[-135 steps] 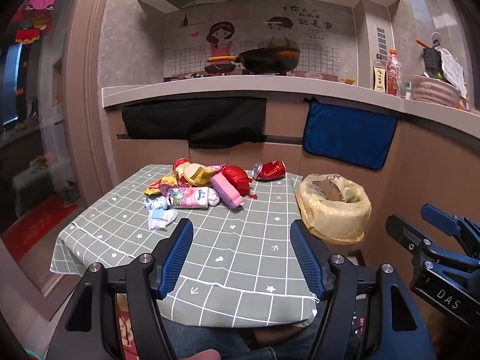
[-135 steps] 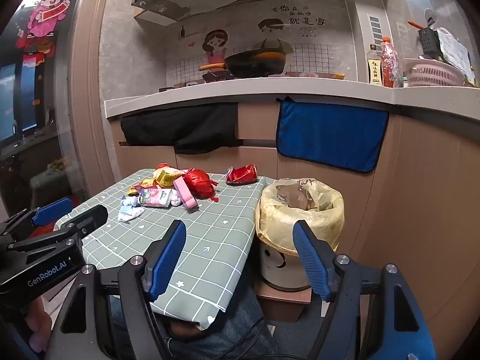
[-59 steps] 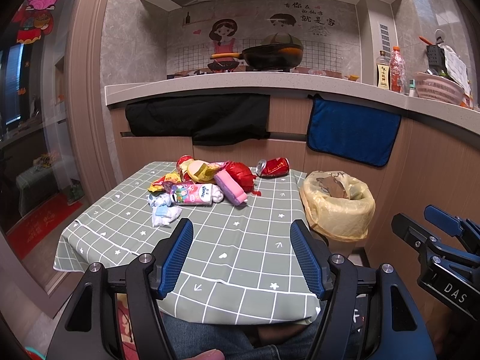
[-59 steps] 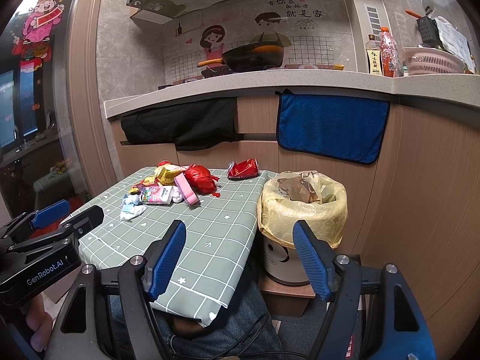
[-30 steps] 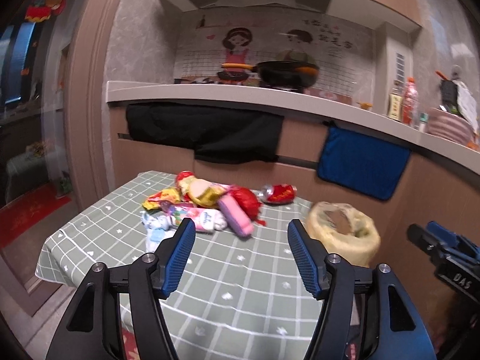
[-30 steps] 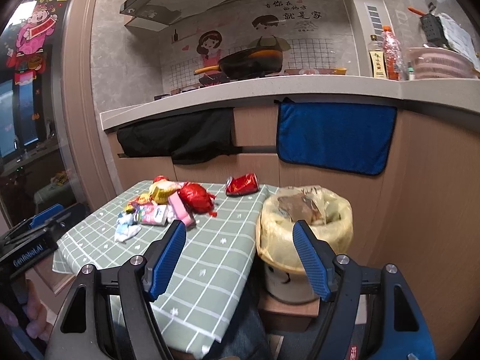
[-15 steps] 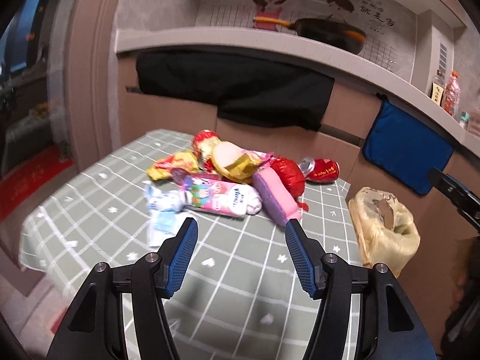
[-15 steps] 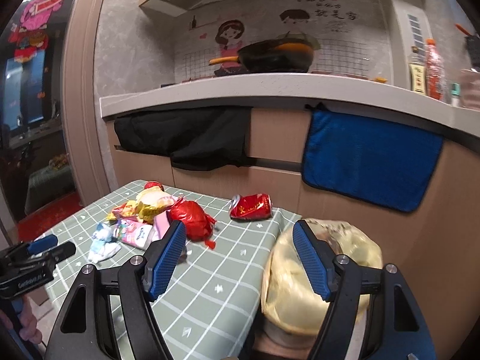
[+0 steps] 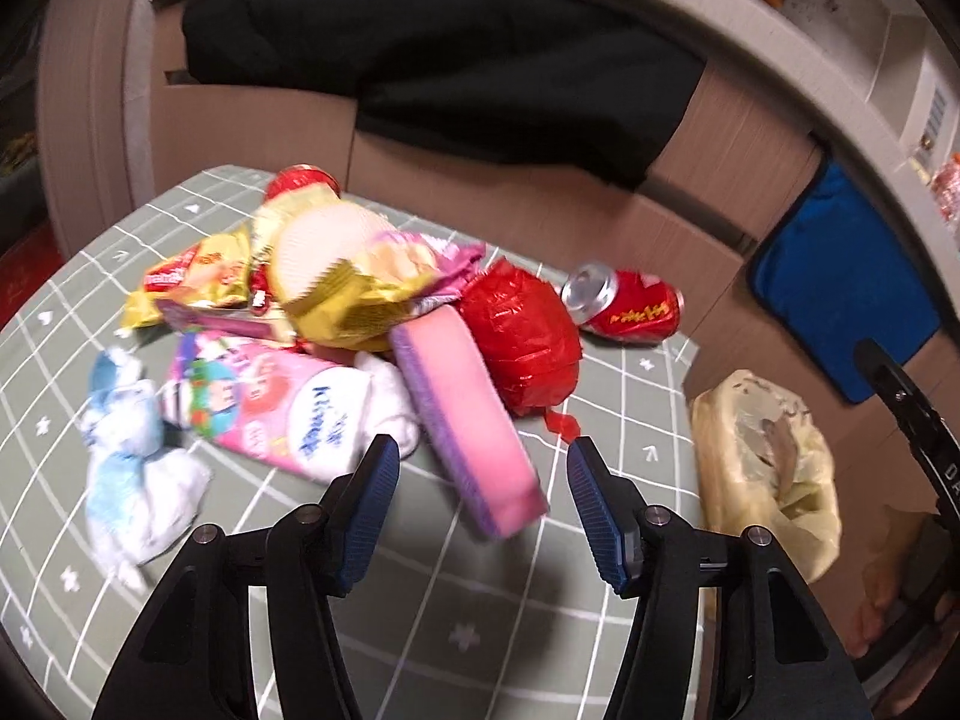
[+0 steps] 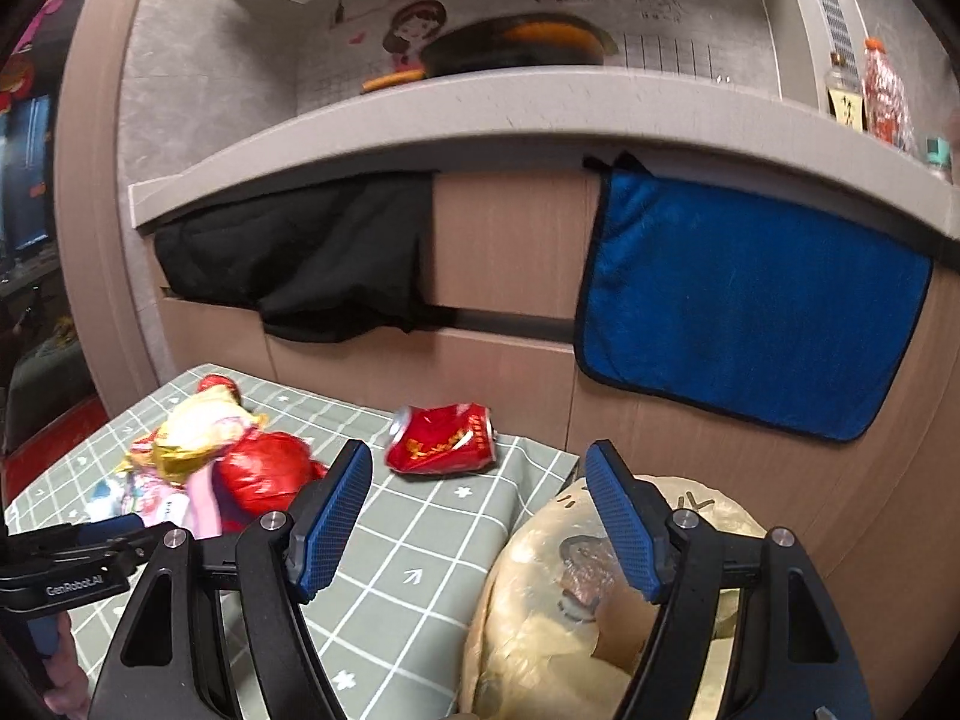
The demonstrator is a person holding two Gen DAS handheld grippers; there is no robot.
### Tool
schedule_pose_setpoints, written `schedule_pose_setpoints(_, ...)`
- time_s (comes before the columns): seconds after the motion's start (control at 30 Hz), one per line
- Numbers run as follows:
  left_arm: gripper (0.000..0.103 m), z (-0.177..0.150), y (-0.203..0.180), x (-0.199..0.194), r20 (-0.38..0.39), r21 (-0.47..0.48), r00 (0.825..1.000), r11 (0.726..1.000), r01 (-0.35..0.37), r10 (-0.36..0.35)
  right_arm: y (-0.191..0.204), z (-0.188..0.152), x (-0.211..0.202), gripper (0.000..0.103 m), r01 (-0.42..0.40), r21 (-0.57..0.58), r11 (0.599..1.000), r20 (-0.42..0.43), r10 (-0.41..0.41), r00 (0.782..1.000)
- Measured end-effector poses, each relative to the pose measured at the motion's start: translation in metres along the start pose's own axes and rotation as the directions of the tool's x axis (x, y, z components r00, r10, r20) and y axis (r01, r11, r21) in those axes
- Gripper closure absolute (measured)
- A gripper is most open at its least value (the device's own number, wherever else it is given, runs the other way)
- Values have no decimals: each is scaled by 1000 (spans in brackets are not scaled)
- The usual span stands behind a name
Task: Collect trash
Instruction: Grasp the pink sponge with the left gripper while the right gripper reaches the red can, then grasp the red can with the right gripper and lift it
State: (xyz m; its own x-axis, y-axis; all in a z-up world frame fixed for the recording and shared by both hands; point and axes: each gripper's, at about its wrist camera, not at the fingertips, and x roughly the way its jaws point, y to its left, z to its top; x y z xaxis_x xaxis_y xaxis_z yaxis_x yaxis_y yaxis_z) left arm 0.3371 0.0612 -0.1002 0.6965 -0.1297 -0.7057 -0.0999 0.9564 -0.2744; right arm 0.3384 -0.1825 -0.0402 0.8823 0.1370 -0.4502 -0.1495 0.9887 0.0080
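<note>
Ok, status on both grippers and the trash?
Left gripper open, over pink sponge. Right gripper open, near crushed can. Nothing gripped. Lined bin unobstructed.

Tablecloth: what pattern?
Grey-green tablecloth with a white grid and small white stars, hearts and arrows; clearest in the left wrist view.

Bare green checked tablecloth (image 9: 456, 618) lies open up to the long pink-and-purple sponge block (image 9: 465, 420) (crumpled red plastic bag (image 9: 522, 342) crowds beside).

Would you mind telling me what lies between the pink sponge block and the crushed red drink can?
A crumpled red plastic bag lies between the pink sponge block and the crushed red drink can, seen in the left wrist view.
</note>
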Motion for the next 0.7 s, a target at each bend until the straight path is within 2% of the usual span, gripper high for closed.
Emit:
schedule_pose_setpoints(0.1, 45, 9, -2, 22, -17, -7, 998, 998, -66, 66, -4, 0, 19, 32, -4, 7, 1000, -29, 5, 1000)
schedule_pose_setpoints(0.2, 46, 17, 3, 41, -54, -44, 995, 995, -84, 82, -5, -1, 36, 32, -14, 9, 1000, -55, 14, 998)
schedule_pose_setpoints(0.3, 57, 18, 10, 54, -92, -56, 993, 996, -74, 68, -5, 3, 55, 32, -32, 24, 999, -94, 34, 995)
schedule_pose_setpoints(0.33, 67, 18, 12, 53, -94, -54, 994, 996, -69, 64, -6, 6, 62, 32, -44, 35, 998, -107, 47, 993)
schedule_pose_setpoints(0.4, 67, 18, 15, 48, -84, -42, 995, 998, -51, 48, -7, 13, 76, 32, -50, 52, 997, -125, 56, 991)
schedule_pose_setpoints(0.43, 68, 18, 16, 44, -79, -29, 996, 999, -45, 42, -6, 17, 84, 32, -56, 48, 997, -105, 61, 993)
schedule_pose_setpoints(0.53, 68, 18, 19, 26, -56, 28, 998, 999, -36, 37, -4, 25, 114, 32, -55, 76, 996, -148, 66, 987)
schedule_pose_setpoints(0.7, 68, 17, 27, -7, -34, 80, 999, 996, 28, -26, 5, 27, 169, 32, 0, 95, 995, -236, 23, 971)
